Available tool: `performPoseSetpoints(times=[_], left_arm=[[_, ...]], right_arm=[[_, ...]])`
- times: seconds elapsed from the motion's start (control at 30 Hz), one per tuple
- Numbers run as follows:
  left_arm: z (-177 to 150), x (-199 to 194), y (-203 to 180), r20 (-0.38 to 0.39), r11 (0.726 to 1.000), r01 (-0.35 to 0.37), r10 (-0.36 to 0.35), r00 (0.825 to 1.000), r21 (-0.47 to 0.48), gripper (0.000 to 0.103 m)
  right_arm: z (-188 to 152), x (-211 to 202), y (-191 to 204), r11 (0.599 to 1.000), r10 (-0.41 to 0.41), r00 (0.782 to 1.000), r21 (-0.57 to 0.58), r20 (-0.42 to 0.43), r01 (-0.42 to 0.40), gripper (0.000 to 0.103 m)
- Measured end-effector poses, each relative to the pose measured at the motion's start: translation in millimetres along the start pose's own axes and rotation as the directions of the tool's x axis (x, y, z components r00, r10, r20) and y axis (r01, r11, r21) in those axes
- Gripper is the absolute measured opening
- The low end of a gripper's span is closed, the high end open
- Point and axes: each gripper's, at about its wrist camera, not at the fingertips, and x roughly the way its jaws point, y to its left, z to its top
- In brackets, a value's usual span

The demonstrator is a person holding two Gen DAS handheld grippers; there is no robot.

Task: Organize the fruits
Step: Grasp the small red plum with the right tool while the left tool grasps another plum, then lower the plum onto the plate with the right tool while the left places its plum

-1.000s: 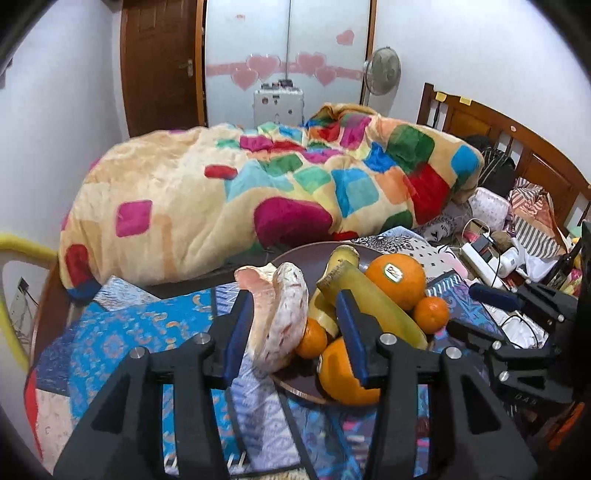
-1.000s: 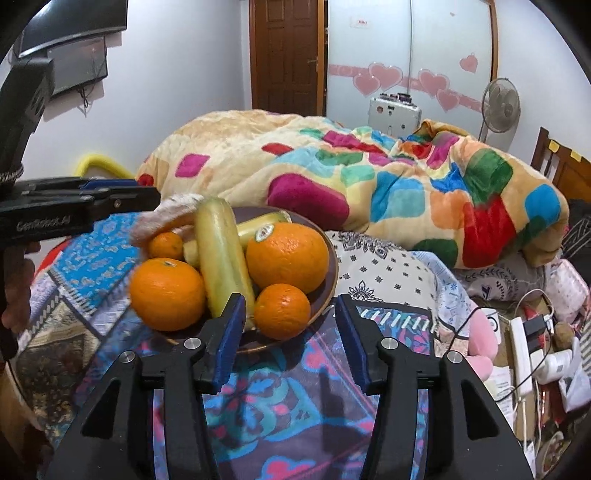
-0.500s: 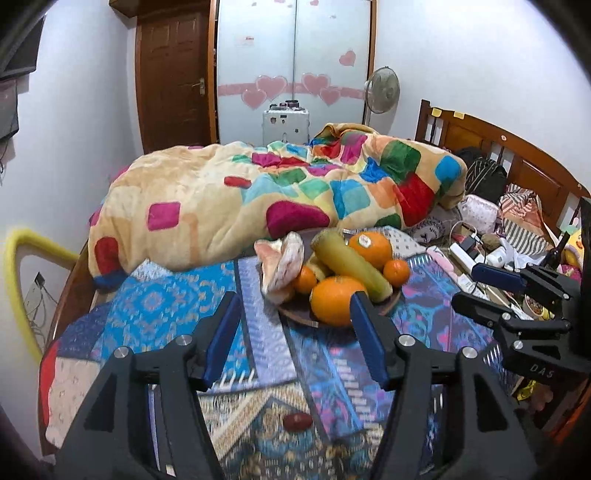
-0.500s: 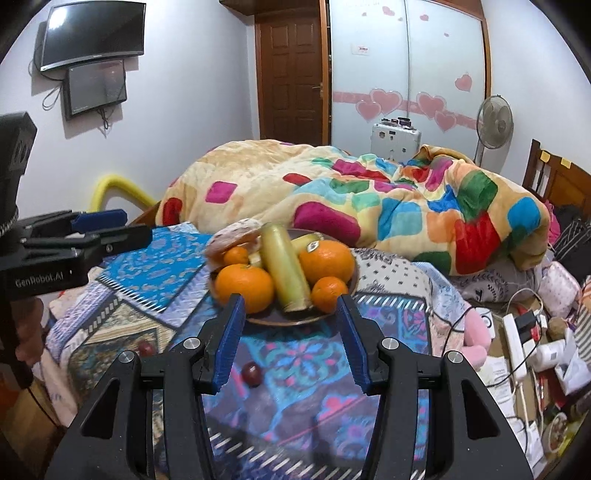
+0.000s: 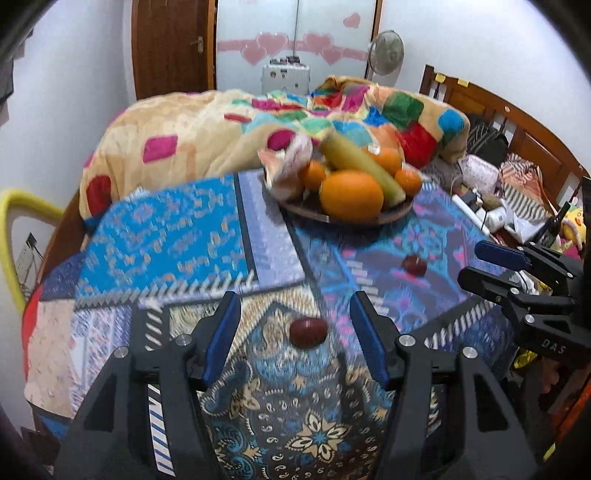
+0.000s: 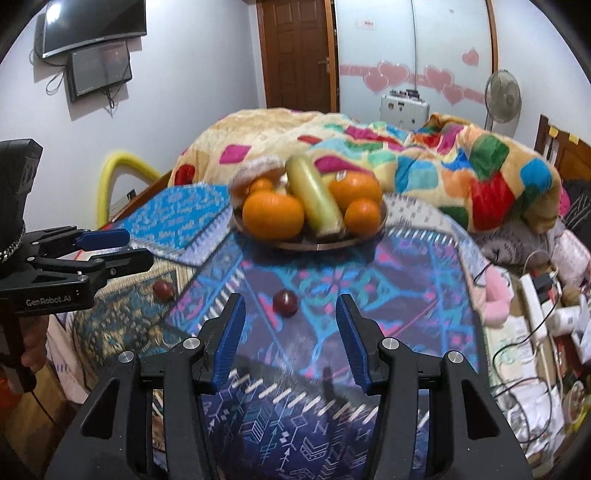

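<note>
Walls (image 6: pixel 192 74): white, plain.
Door (image 6: pixel 299 51): dark brown wood, shut.
Wardrobe (image 6: pixel 413 44): pale sliding panels with pink heart decals.
Fan (image 6: pixel 502 96): standing, beside the wardrobe.
Screens (image 6: pixel 94 26): two, wall-mounted, dark.
Headboard (image 5: pixel 517 122): brown wood.
Quilt (image 6: pixel 406 155): multicoloured patches, heaped on what appears to be a bed.

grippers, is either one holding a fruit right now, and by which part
Nothing is held. The left gripper is open, with a dark red fruit lying loose on the cloth between its fingers; the right gripper is open and empty.
</note>
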Motion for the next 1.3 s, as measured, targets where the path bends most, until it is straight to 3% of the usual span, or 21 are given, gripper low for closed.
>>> performPoseSetpoints(times=[0.2,0.53,0.67,1.3], left_arm=[[-15.1,24.2,2.9,-0.065,1.0,0.013,-0.013,0.998,-0.008,0.059],[-17.2,29.1,-3.2,-0.042,0.998,0.069,-0.069,0.997,0.011,0.027],[-17.5,28.8,-7.7,-0.031,0.999,0.04,-0.039,0.999,0.037,0.026],[38.1,18.2,-9.7,0.063,0.998,0.065,-0.066,0.996,0.017,0.026]], right_arm=[[-8.1,26.1,0.4,1.0,0.01,0.999,-0.004,-0.053,-0.01,0.048],[-2.2,49.4,4.9,0.999,0.015,0.997,-0.028,-0.072,-0.017,0.03],[-0.9,52.2,7.8,0.999,0.0,0.998,-0.042,-0.057,-0.002,0.016],[25.5,16.0,-11.1,1.0,-0.017,0.999,-0.021,0.042,0.018,0.014]])
